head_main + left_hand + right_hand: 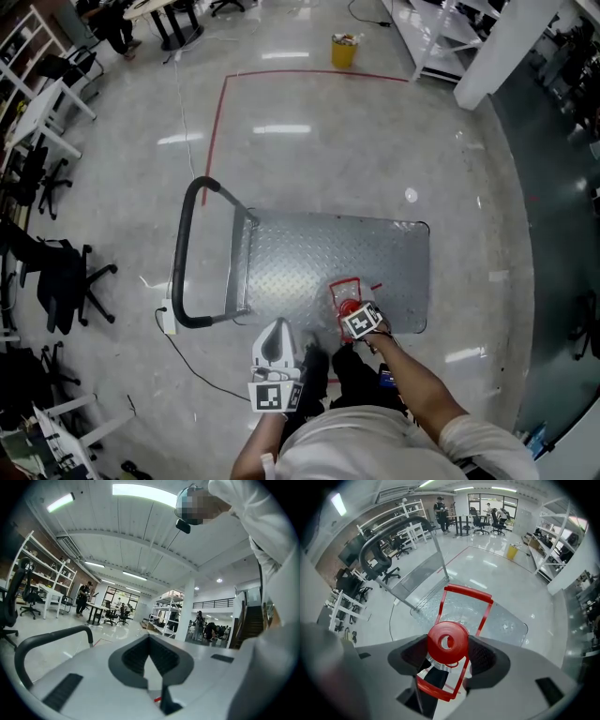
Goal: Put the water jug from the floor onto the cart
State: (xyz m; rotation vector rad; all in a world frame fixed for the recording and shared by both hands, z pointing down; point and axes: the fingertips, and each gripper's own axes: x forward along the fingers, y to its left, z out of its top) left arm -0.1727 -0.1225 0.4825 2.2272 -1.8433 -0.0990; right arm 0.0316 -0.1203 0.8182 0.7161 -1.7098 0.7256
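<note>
The water jug (345, 292) is clear, with a red cap (447, 641) and a red carry handle (465, 603). My right gripper (354, 314) is shut on its neck just under the cap and holds it above the near edge of the cart (328, 258). The cart is a flat platform of grey checker plate with a black push handle (187, 253) on its left. My left gripper (277, 330) hangs apart near the person's body, left of the jug. It is tilted upward, shut, and holds nothing (150, 639).
Black office chairs (56, 272) and white desks line the left side. A yellow bucket (344, 49), white shelving (441, 37) and a white pillar (506, 47) stand at the far end. Red tape (220, 112) marks the floor, and a cable with a socket strip (169, 321) lies beside the cart handle.
</note>
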